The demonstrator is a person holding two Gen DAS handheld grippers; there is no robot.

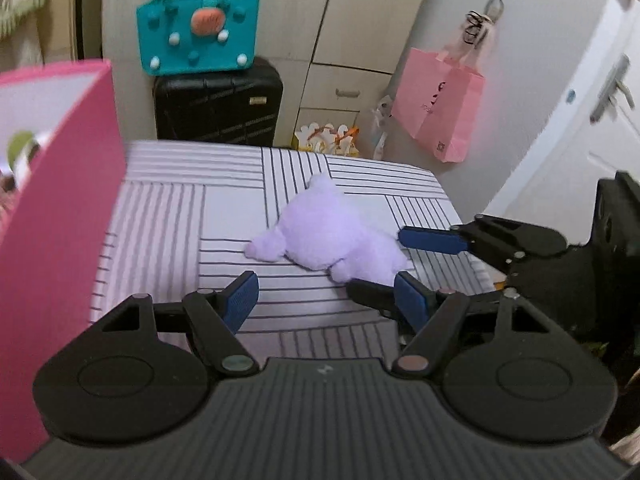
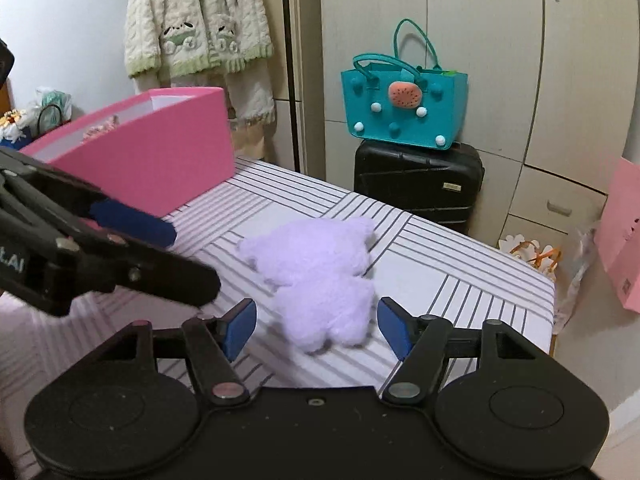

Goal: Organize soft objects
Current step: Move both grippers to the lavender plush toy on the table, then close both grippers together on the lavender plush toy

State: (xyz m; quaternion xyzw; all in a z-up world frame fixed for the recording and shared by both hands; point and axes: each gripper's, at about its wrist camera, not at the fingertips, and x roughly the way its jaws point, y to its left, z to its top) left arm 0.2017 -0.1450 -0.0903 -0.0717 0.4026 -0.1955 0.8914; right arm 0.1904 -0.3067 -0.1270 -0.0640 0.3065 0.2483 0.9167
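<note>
Bedroom w/ a striped bedsheet (image 2: 440,264) as the work surface; black suitcase (image 2: 418,188) and teal bag (image 2: 404,108) behind it at 1 o'clock in the right wrist view. Purple plush toy (image 2: 320,276) lies flat mid-bed, face down by the look of it. Pink box (image 2: 160,160) sits on the bed at 10 o'clock from the toy, prob the drop spot.

Right gripper (image 2: 316,328) is spread wide, nothing held, blue pads either side of the toy's lower end, not quite touching. Left gripper (image 1: 326,300) also released and empty, w/ the toy just ahead at 12 o'clock.

Risks, as I judge them: both grippers crowd the same end of the toy, so they could knock each other on closing. Pinching only the fluffy edge may let it slip out on the lift. Pads pushed too low could snag the sheet along w/ the toy.
</note>
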